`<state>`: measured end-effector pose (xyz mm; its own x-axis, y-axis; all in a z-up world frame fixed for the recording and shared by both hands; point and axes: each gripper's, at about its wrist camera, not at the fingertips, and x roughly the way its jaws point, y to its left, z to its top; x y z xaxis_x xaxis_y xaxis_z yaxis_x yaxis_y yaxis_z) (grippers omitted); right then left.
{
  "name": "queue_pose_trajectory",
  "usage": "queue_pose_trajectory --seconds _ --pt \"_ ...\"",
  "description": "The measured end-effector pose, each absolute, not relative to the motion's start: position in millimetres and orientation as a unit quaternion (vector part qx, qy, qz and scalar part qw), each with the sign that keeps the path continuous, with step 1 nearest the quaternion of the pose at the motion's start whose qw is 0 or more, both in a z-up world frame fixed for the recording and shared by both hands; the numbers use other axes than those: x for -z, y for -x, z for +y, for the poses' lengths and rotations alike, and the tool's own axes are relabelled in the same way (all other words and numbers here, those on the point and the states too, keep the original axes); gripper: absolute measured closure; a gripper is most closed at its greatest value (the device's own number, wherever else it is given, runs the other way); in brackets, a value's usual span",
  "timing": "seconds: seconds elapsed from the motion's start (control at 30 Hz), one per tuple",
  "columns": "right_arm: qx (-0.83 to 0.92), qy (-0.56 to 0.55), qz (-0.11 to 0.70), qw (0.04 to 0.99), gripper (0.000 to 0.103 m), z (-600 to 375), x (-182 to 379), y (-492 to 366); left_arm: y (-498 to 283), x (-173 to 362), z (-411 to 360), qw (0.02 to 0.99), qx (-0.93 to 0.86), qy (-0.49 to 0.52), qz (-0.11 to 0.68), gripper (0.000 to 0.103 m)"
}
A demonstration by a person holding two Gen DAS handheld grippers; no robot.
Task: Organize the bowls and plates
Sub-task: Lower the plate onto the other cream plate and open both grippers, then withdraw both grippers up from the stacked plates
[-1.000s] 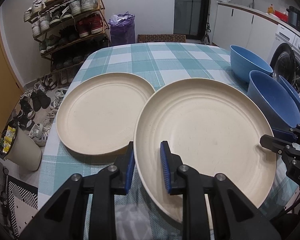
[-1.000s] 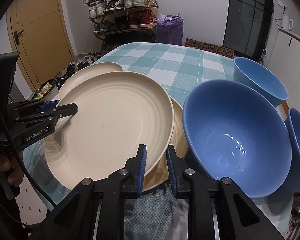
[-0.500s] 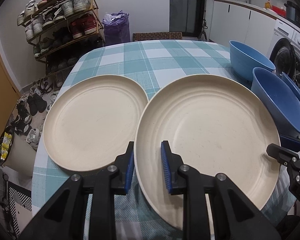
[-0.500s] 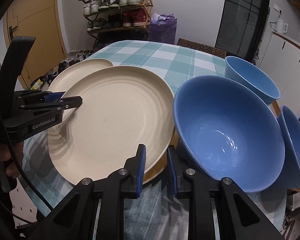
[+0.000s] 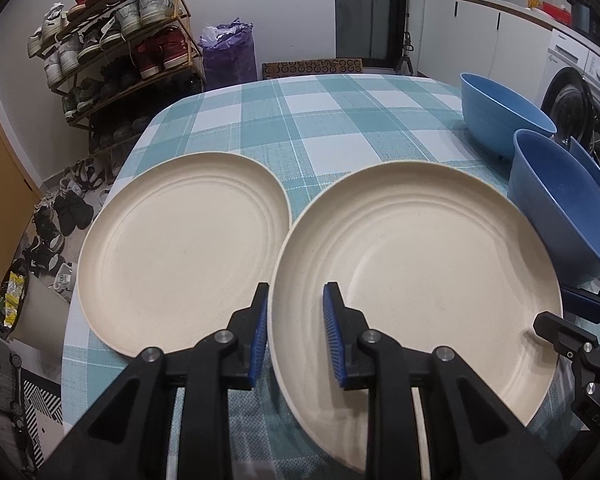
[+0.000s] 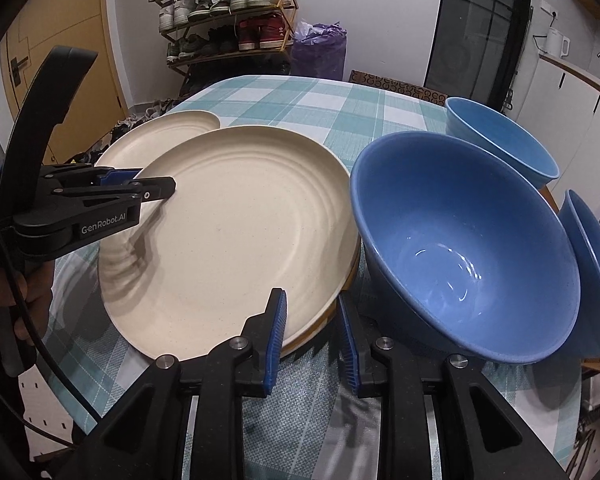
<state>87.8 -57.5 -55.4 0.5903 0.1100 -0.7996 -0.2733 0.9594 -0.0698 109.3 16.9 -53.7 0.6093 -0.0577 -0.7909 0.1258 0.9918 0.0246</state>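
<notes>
A table covered in a teal checked cloth [image 5: 332, 120] holds two cream plates and three blue bowls. The left gripper [image 5: 296, 336] straddles the near-left rim of the right-hand plate [image 5: 420, 280], one finger under and one over, with a gap showing, so not clamped tight. The other plate [image 5: 184, 252] lies flat just left of it. The right gripper [image 6: 312, 340] is spread open at that same plate's near-right edge, beside the nearest bowl [image 6: 468, 248]. A second bowl [image 6: 500, 140] sits farther back, and a third [image 6: 592, 272] at the far right edge.
</notes>
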Motion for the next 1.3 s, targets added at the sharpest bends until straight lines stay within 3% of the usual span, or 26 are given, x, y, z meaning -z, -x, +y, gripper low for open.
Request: queue_pose_trajectory --seconds 0.4,0.6,0.67,0.73,0.77,1.07,1.3 --pt "-0.128 0.093 0.436 0.886 0.073 -57.2 52.4 -80.9 -88.6 43.2 15.7 0.9 0.072 -0.038 0.428 0.051" --pt "-0.152 0.081 0.418 0.892 0.053 -58.2 39.8 -75.3 -75.0 28.5 26.3 0.906 0.074 -0.021 0.416 0.049" --pt "-0.162 0.076 0.411 0.894 0.045 -57.5 34.6 -72.7 -69.4 22.3 32.1 0.91 0.07 -0.015 0.407 0.039" --pt "-0.17 0.078 0.403 0.896 0.038 -55.5 29.1 -71.0 -63.6 15.4 38.8 0.917 0.061 -0.007 0.395 0.01" --pt "-0.174 0.078 0.398 0.897 0.036 -54.5 26.3 -70.5 -60.0 11.0 42.7 0.922 0.059 -0.001 0.383 0.007" --pt "-0.191 0.071 0.37 0.906 0.004 -48.5 5.5 -77.2 -58.5 -1.1 68.8 0.928 0.036 0.028 0.37 0.004" --pt "-0.197 0.063 0.35 0.914 0.001 -50.8 -14.8 -84.8 -55.7 -12.4 87.1 0.935 0.01 0.049 0.352 0.0"
